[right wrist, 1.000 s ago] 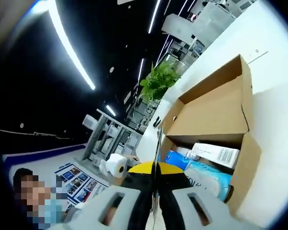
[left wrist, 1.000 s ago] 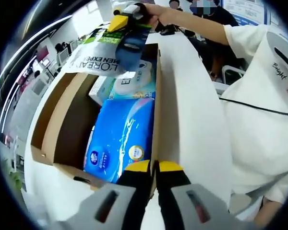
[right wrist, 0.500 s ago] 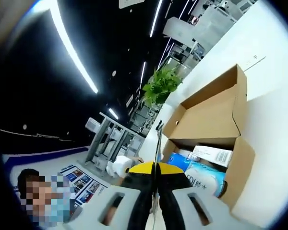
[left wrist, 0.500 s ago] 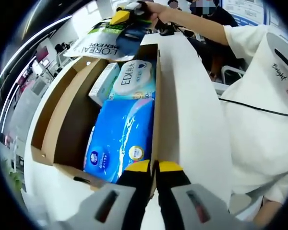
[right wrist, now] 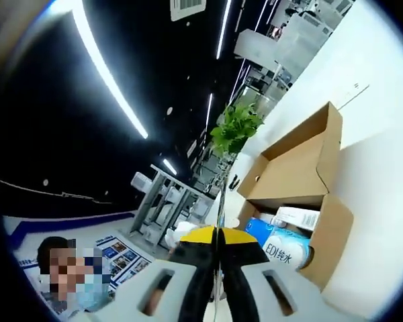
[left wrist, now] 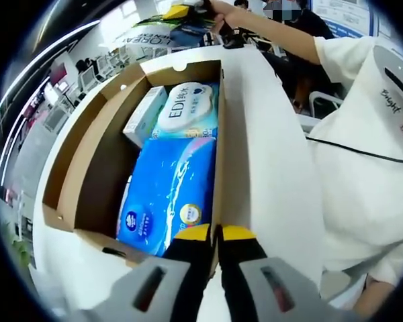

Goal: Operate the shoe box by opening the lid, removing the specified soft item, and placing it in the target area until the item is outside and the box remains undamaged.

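Lifted higher and farther than a second ago, the soft pouch (left wrist: pixel 162 35) printed with L'OREAL now hangs clear above the far end of the shoe box (left wrist: pixel 87 174), pinched in the right gripper (left wrist: pixel 181 10), a person's hand (left wrist: pixel 223 15) around that gripper; earlier it covered the round pack.

White table (left wrist: pixel 269 168) carries the box, and a person in a white top (left wrist: pixel 369 154) stands right of it. Box is open, brown inside, its lid (left wrist: pixel 255 161) swung up on the right. Left gripper (left wrist: pixel 215 233) sits at the near end, yellow-tipped jaws clenched on the lid's edge where it meets the box wall.

Inside, largest first: a blue tissue pack (left wrist: pixel 168 194) fills the near half, a round-topped wipes pack (left wrist: pixel 186 111) marked EDI lies beyond it, and a small white carton (left wrist: pixel 142 119) lies at its left, touching it. All three lie against the right wall.

From the right gripper view the box (right wrist: pixel 302 174) sits to the right and below, flap raised, with the EDI pack (right wrist: pixel 285 249) and white carton (right wrist: pixel 297 218) visible in it. Right gripper's own jaws (right wrist: pixel 216 236) are pressed together on a thin edge of the pouch (right wrist: pixel 220 201) rising between them. A green plant (right wrist: pixel 236 127) stands far behind the box, ceiling light strips (right wrist: pixel 107 74) overhead.
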Demonstrator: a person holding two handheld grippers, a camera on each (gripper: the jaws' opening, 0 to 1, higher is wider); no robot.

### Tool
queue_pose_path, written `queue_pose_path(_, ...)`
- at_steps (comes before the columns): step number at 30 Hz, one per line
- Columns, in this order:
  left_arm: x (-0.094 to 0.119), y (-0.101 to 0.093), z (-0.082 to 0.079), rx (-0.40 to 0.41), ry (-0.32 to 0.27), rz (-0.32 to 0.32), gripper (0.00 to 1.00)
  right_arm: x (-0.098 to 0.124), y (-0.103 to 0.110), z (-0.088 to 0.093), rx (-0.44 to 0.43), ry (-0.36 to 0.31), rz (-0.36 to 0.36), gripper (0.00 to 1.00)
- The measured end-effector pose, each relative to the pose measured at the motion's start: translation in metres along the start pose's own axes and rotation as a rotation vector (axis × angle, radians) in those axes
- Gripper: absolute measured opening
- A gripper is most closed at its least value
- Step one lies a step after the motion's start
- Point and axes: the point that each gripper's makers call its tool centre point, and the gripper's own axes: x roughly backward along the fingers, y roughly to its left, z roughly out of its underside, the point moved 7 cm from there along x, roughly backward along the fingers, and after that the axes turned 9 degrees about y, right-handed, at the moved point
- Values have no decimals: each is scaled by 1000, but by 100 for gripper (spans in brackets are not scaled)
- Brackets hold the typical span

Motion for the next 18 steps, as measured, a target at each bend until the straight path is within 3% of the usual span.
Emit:
queue_pose_path(12, 0, 2, 0, 5, -1, 5, 3, 26, 5, -3, -8, -45, -1, 0)
queue_pose_path(18, 0, 2, 0, 3, -1, 5, 3, 42, 11, 5, 2, -43, -2, 0)
